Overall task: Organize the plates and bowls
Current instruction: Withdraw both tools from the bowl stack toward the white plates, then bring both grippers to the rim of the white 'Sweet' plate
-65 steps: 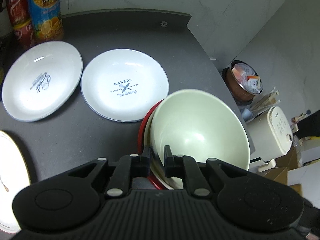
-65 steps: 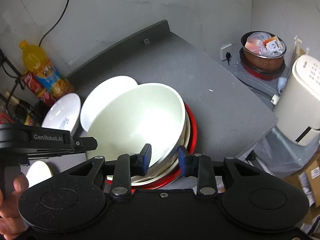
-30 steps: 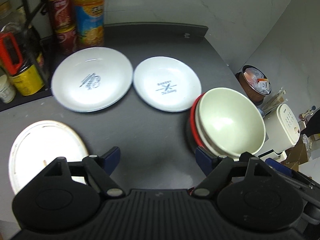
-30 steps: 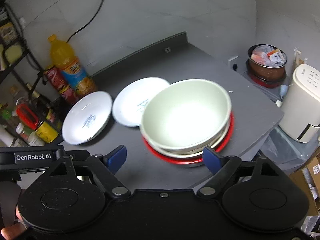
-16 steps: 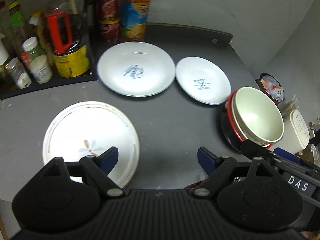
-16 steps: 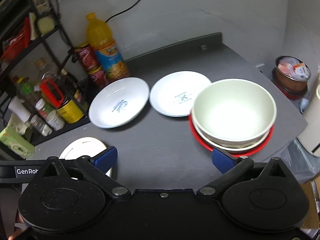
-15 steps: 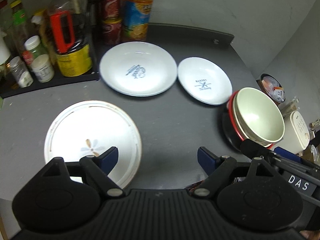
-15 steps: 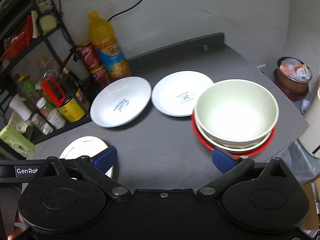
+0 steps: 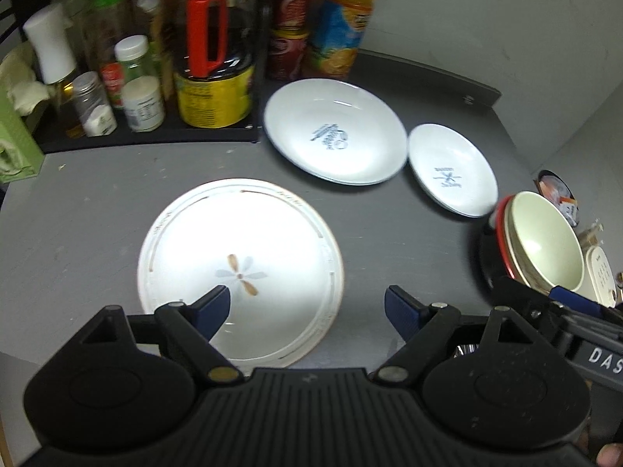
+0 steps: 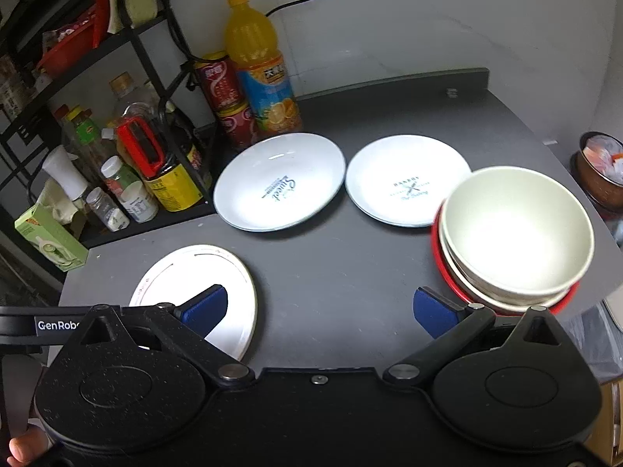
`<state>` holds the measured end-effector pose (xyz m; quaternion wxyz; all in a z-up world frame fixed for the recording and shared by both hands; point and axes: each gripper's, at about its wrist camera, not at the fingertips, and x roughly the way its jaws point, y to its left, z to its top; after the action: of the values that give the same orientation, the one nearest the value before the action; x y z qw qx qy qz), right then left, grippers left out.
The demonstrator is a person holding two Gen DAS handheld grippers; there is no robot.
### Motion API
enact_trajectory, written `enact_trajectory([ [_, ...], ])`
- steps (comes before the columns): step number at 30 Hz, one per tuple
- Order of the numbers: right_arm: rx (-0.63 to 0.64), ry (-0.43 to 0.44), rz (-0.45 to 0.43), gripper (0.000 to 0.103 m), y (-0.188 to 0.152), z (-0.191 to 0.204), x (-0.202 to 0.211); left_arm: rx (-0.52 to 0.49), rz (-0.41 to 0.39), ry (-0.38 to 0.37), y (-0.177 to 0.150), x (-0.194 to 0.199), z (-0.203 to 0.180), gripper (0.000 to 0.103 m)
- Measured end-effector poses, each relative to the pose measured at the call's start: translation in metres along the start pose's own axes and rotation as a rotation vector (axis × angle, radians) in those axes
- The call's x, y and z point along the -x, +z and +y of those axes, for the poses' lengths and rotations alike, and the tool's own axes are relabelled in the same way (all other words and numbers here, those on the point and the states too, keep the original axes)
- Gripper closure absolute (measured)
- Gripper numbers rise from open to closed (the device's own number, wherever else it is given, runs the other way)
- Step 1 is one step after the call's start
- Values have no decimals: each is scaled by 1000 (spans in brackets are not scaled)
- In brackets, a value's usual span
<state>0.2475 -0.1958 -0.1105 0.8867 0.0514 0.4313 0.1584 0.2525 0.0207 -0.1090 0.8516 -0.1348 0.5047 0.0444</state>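
plates flat on the tabletop, bowls already nested

crockery like this looks stiff, glazed and breakable, so in my judgement it will be slippery under rubber pads and will chip if dropped or knocked edge to edge. the flower plate [image 9: 241, 268] lies flat on the tabletop [image 9: 370, 241], nearest the left hand-held gripper [image 9: 307, 307], whose blue pads stand wide apart with nothing between them; one pad hangs above the plate, though whether it touches i cannot tell. a flat plate offers only its rim, so the likely hold is a pinch across the near edge, one pad above and one slipped under, then a slow tilt up.

the large white plate [image 10: 278, 183] and the small white plate [image 10: 407, 181] sit side by side further back, rims close together; both are shallow dishes with raised rims that should be easier to pinch.

the right hand-held gripper [image 10: 319, 309] is also spread wide and empty, above bare tabletop. to its right the cream bowl [image 10: 518, 229] sits nested in another pale bowl, on a red dish [image 10: 438, 257] near the table edge. the top bowl is empty, as are all three plates. the stack probably weighs most and is best left alone.
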Motion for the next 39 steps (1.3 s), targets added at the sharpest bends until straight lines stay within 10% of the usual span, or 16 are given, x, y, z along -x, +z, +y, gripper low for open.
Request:
enact_trajectory([
  [39,346,175,222,0,135,-11,-169,464,4,138,66,-77,34,18],
])
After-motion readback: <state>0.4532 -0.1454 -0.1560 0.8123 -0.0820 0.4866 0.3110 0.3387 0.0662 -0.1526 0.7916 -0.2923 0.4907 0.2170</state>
